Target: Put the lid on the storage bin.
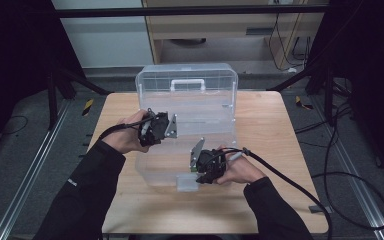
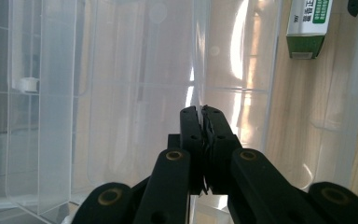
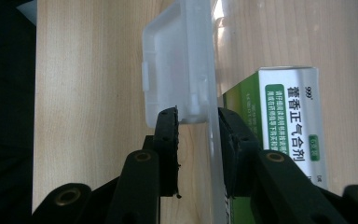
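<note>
A clear plastic storage box (image 1: 215, 127) stands on the wooden table (image 1: 280, 150), its lid (image 1: 187, 80) with a white handle raised at the back. My left gripper (image 1: 154, 136) is at the box's left side; in the left gripper view its jaws (image 2: 201, 112) are shut on a thin clear wall of the box (image 2: 121, 93). My right gripper (image 1: 202, 174) is at the front edge; its jaws (image 3: 198, 116) clasp the front rim just short of the white latch (image 3: 177, 60). A green-and-white medicine carton (image 3: 291, 126) (image 2: 307, 28) lies inside the box.
Bare wood runs along the table's right side and front edge (image 1: 205, 215). Cables (image 1: 300, 185) trail from the right gripper over the table's right corner. Black stand legs and a pale cabinet stand beyond the table.
</note>
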Demonstrator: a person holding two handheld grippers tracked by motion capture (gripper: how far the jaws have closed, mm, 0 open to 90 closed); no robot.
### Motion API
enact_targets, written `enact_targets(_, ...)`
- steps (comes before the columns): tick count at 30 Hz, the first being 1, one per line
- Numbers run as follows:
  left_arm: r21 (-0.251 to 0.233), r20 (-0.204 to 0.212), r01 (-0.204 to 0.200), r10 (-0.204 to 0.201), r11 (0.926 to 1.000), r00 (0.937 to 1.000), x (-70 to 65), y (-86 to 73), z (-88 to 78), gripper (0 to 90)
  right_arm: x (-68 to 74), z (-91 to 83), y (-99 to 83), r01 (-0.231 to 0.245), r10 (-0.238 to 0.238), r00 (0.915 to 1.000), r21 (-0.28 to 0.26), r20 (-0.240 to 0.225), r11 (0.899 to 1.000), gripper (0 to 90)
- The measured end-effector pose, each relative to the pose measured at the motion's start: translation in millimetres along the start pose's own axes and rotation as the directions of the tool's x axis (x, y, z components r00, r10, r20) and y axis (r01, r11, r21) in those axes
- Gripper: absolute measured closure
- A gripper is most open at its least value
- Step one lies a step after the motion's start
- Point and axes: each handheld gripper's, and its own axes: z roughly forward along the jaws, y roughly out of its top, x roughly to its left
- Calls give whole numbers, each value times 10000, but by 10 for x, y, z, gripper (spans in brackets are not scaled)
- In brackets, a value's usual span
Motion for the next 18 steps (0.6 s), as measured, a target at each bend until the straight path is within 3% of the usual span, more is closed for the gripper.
enact_targets(10, -131, 146, 184, -182, 9997, 9997, -99, -20, -2, 871, 10, -2, -16, 31, -29, 9999, -148, 113, 9999, 704)
enact_targets(18, -74, -75, 116, -116, 9999, 9999, -178, -24, -3, 857, 29, -2, -31, 34, -24, 9995, -315, 326, 9995, 701)
